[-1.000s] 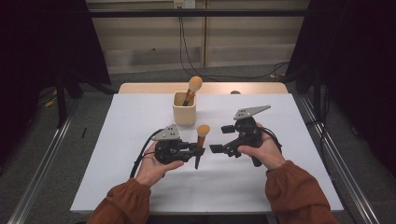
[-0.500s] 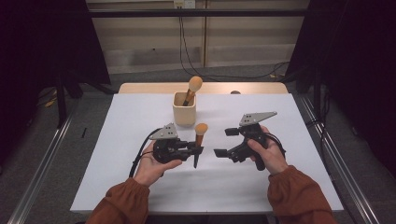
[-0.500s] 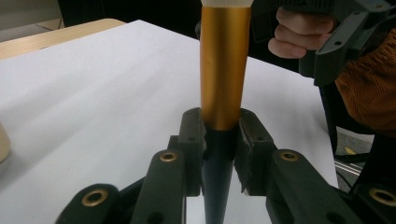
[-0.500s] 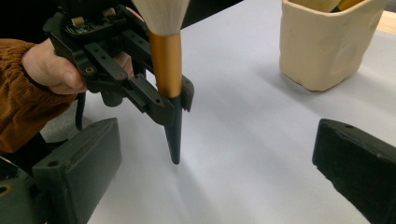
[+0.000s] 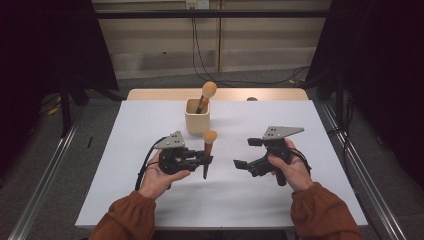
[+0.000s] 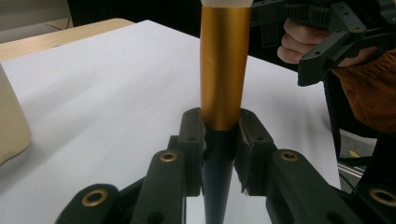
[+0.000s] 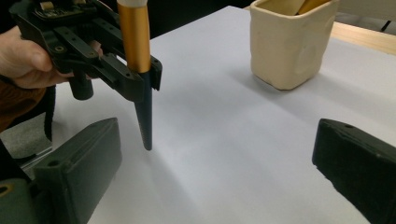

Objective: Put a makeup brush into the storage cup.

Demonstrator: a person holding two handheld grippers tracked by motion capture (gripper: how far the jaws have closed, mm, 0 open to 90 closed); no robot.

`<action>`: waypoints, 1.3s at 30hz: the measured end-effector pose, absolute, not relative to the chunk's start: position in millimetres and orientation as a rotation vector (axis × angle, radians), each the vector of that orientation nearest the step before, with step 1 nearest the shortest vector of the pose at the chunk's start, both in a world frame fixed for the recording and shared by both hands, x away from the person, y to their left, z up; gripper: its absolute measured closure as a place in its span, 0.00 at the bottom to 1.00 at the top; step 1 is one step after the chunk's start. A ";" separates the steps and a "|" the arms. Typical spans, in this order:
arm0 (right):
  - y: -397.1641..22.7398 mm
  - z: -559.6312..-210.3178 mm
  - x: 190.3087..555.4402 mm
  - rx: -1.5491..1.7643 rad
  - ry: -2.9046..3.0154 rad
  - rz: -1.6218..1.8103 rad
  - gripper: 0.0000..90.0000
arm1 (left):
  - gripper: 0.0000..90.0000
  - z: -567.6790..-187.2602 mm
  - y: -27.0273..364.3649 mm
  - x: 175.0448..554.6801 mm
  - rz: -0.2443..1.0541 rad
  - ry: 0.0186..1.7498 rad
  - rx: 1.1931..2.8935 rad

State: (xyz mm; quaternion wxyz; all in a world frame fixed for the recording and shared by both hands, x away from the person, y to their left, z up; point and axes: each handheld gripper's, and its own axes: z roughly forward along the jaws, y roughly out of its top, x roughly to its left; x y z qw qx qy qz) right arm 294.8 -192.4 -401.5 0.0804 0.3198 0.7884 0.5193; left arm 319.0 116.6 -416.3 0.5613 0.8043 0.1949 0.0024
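So the white table (image 5: pixel 150 200) has a cream cup (image 5: pixel 197 116) near the back with one brush already in it. In front of that, the left gripper (image 5: pixel 206 159) is clamped on a makeup brush (image 5: pixel 208 150), standing it upright over the table, handle tip down. The right gripper (image 5: pixel 246 153) sits just beside it, jaws wide apart, holding nothing. Brush has a gold ferrule, dark tapered handle, and fluffy orange-tan head.
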 end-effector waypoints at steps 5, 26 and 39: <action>-198.1 -405.9 290.7 0.979 2.320 1.546 0.01 | 0.83 -416.9 120.8 319.4 0.011 0.470 1.898; -222.9 -419.7 274.5 1.073 2.142 1.528 0.02 | 0.83 -413.9 135.8 323.8 0.033 0.501 1.882; -244.1 -429.0 259.3 1.116 1.959 1.528 0.02 | 0.83 -408.9 145.1 328.5 0.062 0.519 1.877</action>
